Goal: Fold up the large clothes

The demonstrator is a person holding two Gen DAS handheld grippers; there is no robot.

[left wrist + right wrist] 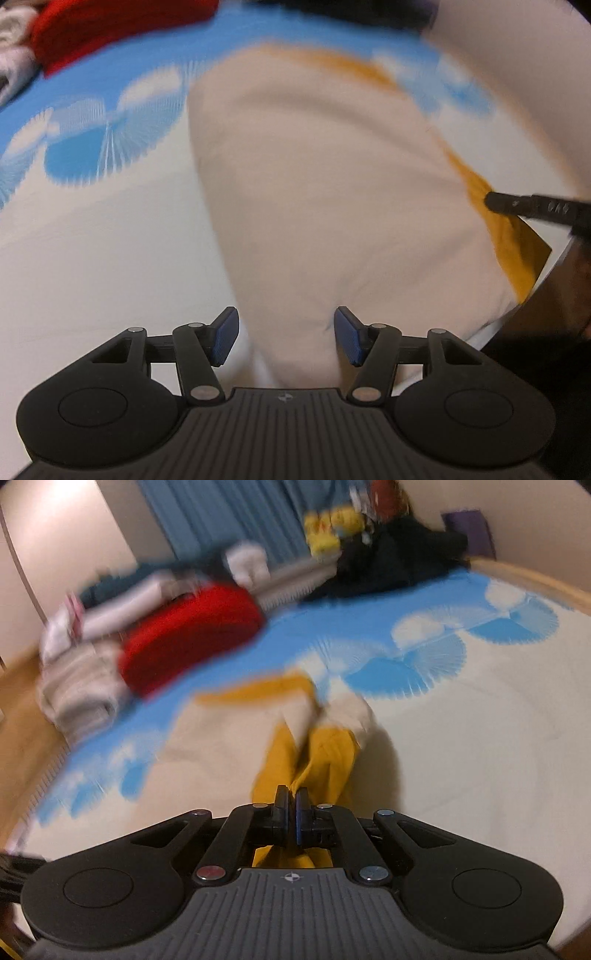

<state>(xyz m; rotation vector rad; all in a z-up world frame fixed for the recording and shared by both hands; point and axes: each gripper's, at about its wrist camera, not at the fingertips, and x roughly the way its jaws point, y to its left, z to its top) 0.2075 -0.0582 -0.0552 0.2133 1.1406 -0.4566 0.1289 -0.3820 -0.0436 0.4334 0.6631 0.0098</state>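
1. Fingers of the right gripper (291,812) are clamping together on the mustard-yellow edge of the garment (325,206), probably to carry that side over for a fold
2. Fingers of the left gripper (286,334) are standing apart, gripping nothing, with cream cloth bunching between them, likely lining up a grab
3. Garment is lying spread on the bed (480,738), over the blue-and-white sheet, cream with yellow trim, wrinkled, not folded yet
4. Red item (192,635) and other clothes are sitting well apart at the far edge; motion blur is hiding detail
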